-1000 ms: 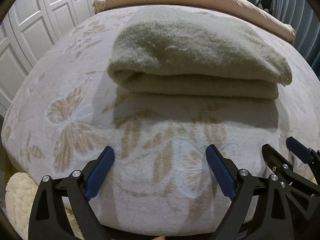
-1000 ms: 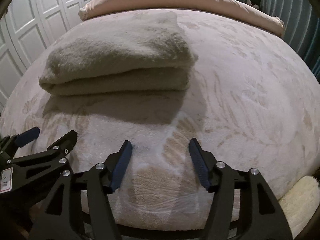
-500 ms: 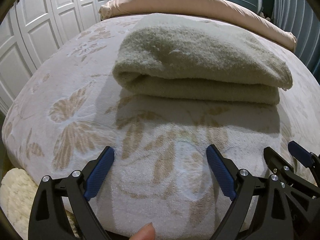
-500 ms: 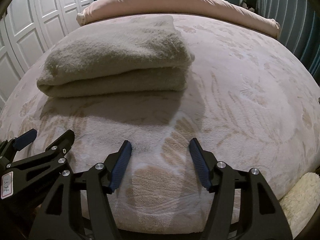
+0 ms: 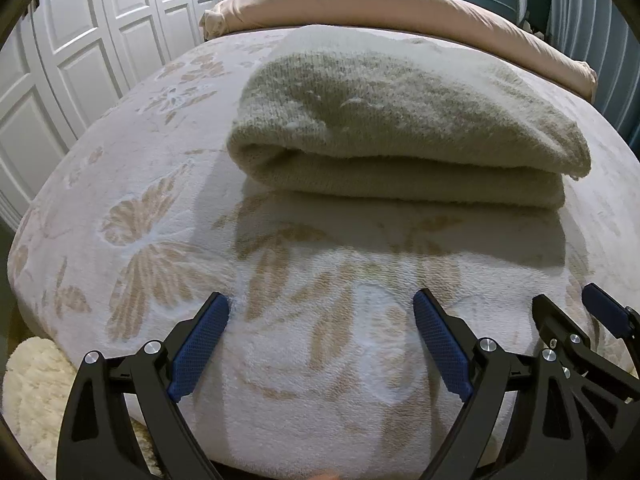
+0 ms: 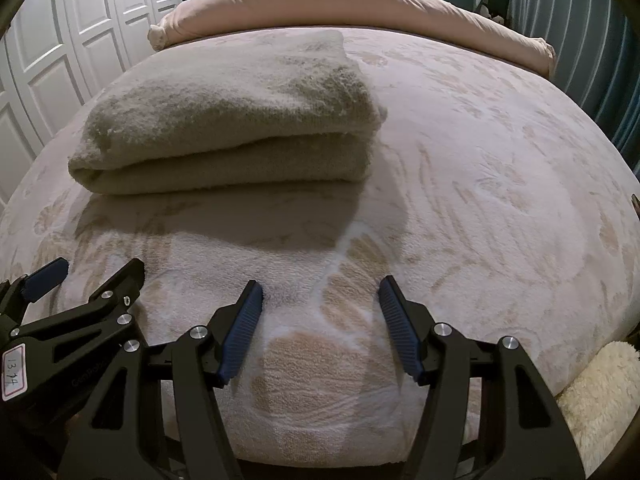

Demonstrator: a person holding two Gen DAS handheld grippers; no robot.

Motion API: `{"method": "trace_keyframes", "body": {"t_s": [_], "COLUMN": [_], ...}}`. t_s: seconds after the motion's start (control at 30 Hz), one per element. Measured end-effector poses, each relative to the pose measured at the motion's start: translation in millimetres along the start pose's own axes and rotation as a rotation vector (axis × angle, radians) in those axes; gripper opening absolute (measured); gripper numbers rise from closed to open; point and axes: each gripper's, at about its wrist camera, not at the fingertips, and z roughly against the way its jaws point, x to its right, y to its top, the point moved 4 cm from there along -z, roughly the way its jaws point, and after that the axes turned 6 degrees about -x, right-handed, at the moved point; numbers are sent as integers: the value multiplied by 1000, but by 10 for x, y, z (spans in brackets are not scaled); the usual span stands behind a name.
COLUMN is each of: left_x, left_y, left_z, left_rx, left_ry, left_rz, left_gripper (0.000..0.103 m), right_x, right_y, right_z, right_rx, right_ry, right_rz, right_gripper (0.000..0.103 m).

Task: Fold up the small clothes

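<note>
A folded beige knitted garment (image 5: 400,132) lies in a thick rectangular stack on the bed; it also shows in the right wrist view (image 6: 232,120). My left gripper (image 5: 322,304) is open and empty, low over the bed's near edge, short of the garment. My right gripper (image 6: 320,288) is open and empty, beside it to the right, also short of the garment. The right gripper's fingers (image 5: 560,320) show at the lower right of the left wrist view, and the left gripper's fingers (image 6: 120,280) show at the lower left of the right wrist view.
The bed has a pale plush cover (image 5: 160,248) with tan butterfly patterns. A pink rolled duvet (image 5: 400,4) lies along the far side. White wardrobe doors (image 5: 80,40) stand at left. A cream fluffy rug (image 6: 600,400) lies below the bed edge.
Both grippers have tilted up and drawn slightly back, so the garment sits lower in view and more of the room shows. The garment has not moved. Both stay open.
</note>
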Motion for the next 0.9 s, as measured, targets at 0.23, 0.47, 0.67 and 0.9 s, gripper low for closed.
{"method": "trace_keyframes", "body": {"t_s": [0.23, 0.47, 0.67, 0.9], "left_x": [1, -2, 8, 47], "left_y": [4, 8, 8, 59], "left_z": [0, 2, 20, 142], "left_rx": [-1, 5, 4, -18], "left_ry": [2, 3, 7, 59], "left_rz": [2, 5, 6, 0], "left_gripper": [91, 90, 90, 84], "right_x": [1, -5, 15, -13], "right_y": [-6, -13, -2, 32], "right_z": [0, 13, 20, 115], "right_rx": [1, 1, -1, -27], "right_ry": [-3, -8, -14, -58], "right_rz": [-3, -13, -22, -42], "right_gripper": [59, 59, 59, 59]}}
